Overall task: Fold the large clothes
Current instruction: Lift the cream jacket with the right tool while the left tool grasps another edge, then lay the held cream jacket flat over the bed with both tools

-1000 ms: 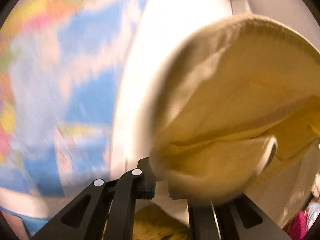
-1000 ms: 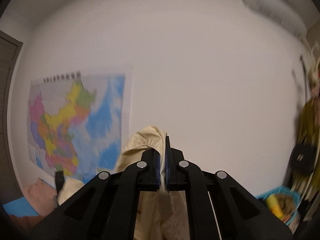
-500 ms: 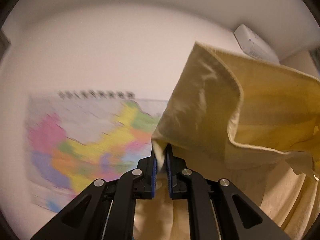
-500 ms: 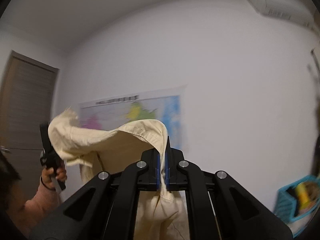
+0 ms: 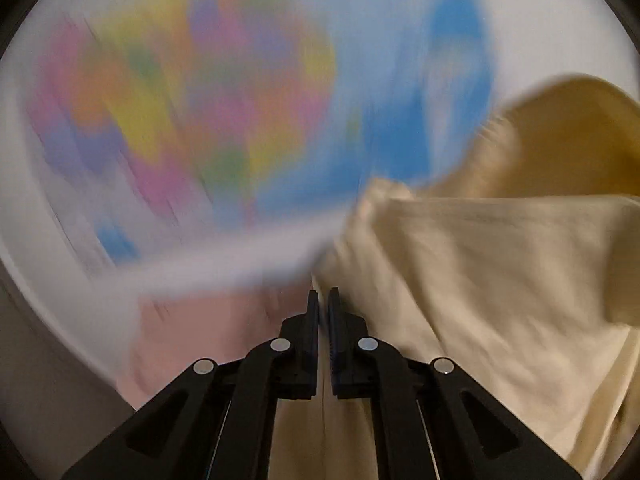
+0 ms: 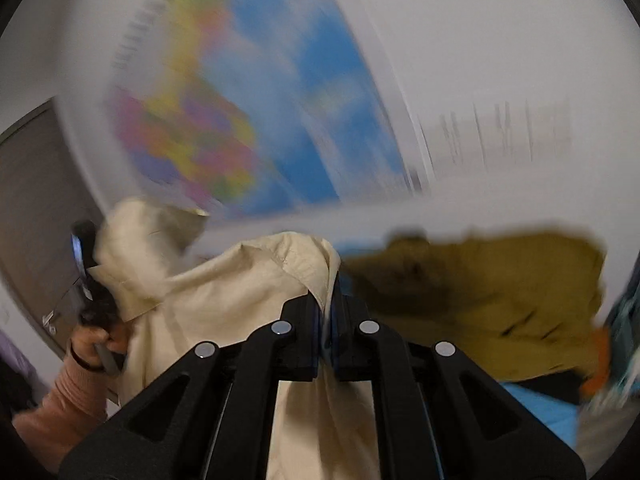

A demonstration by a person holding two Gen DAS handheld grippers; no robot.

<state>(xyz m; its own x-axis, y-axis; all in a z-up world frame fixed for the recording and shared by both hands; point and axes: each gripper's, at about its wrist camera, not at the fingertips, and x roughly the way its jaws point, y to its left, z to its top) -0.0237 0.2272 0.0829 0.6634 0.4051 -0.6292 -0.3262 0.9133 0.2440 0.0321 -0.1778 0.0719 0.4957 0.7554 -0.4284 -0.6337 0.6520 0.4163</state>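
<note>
Left wrist view: the left gripper (image 5: 323,300) has its jaws pressed nearly together, and one cream shirt (image 5: 480,280) billows from 3 to 5 o'clock — whether fabric sits between them I cannot tell.

Right wrist view: the right gripper (image 6: 328,292) pinches the shirt's seam, cloth hanging at 6 o'clock — probably held aloft to spread it. One mustard garment (image 6: 500,300) lies at 3 o'clock.

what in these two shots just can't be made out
- Wall map: motion blur in both wrist views makes its print unreadable.
- Cream garment: its lower part is cut off by the frame edge and hidden behind the right gripper.
- Olive-brown cloth, right wrist view: smeared; what it is stays unclear.
</note>
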